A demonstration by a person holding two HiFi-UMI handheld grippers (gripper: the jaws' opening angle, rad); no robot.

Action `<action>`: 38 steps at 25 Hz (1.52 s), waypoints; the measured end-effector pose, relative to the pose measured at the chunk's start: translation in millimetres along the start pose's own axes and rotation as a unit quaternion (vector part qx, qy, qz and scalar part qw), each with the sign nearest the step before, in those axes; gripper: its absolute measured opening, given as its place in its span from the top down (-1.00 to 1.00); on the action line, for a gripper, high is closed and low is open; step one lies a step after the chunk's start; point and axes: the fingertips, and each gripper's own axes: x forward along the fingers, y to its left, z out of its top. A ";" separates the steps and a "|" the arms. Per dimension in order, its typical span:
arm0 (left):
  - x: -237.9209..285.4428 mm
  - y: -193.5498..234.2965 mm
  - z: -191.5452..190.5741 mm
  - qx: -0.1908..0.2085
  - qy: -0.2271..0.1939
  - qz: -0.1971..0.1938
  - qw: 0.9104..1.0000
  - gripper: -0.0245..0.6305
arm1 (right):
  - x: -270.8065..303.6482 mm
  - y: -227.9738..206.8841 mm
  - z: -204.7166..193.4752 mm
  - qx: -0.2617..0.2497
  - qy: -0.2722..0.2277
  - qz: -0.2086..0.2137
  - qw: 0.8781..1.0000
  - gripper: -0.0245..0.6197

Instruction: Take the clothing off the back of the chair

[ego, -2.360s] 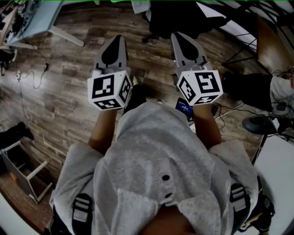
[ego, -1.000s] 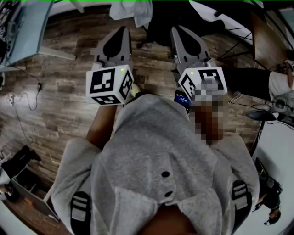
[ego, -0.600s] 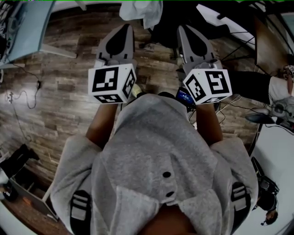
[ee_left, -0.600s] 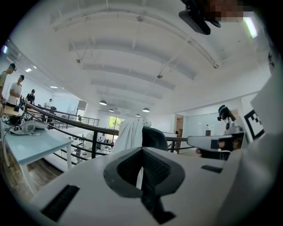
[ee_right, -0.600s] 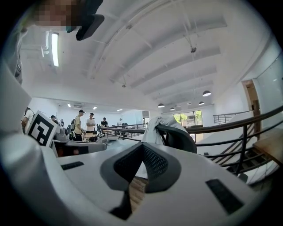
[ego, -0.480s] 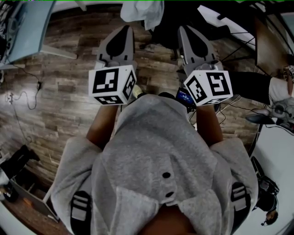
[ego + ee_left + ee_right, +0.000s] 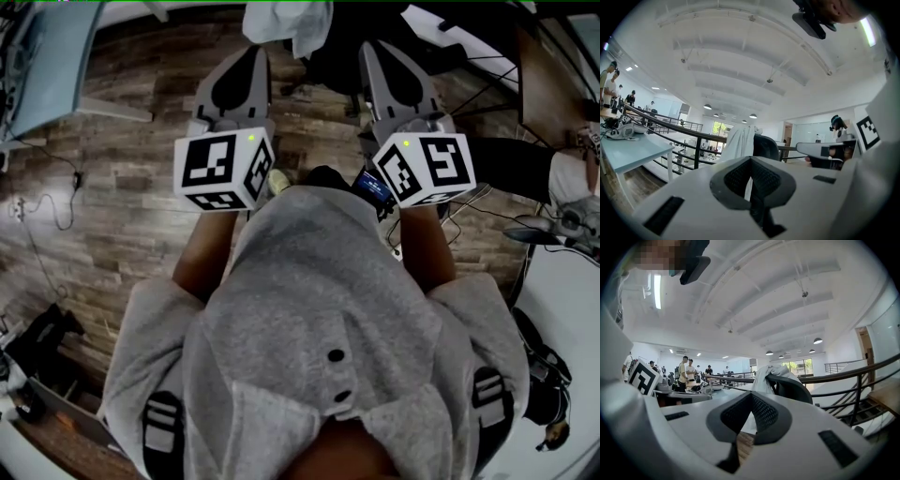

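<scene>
Fingers [image 7: 735,179] of left gripper [image 7: 255,52] and right gripper [image 7: 368,49] pressed together, empty; square markers [image 7: 211,161] on cubes [image 7: 424,171]. Ahead, white clothing [image 7: 289,22], possibly a shirt, over chair [image 7: 793,388] back.

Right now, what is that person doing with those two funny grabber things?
A person in a grey hoodie holds a gripper in each hand and points both at a dark office chair ahead. White clothing hangs over the back of the chair. The left gripper and the right gripper are both shut and hold nothing. Neither one touches the clothing yet, so it has not been taken off.
</scene>
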 end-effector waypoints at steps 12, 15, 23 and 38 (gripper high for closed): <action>0.6 -4.7 8.4 -0.003 -0.008 -0.026 1.000 0.90 | -8.2 0.3 6.0 -0.012 -0.004 -0.023 1.000 0.90; 0.6 -9.7 8.3 -0.002 -0.011 -0.027 1.000 0.90 | -13.1 -3.9 6.7 -0.017 -0.007 -0.026 1.000 0.90; 19.1 -21.4 10.9 -0.006 -0.007 -0.022 1.000 0.90 | -15.4 -28.2 9.7 -0.009 -0.006 -0.023 1.000 0.89; 91.3 -38.8 39.5 0.023 -0.003 -0.017 1.000 0.89 | 5.5 -97.5 38.9 0.005 -0.031 -0.007 0.999 0.90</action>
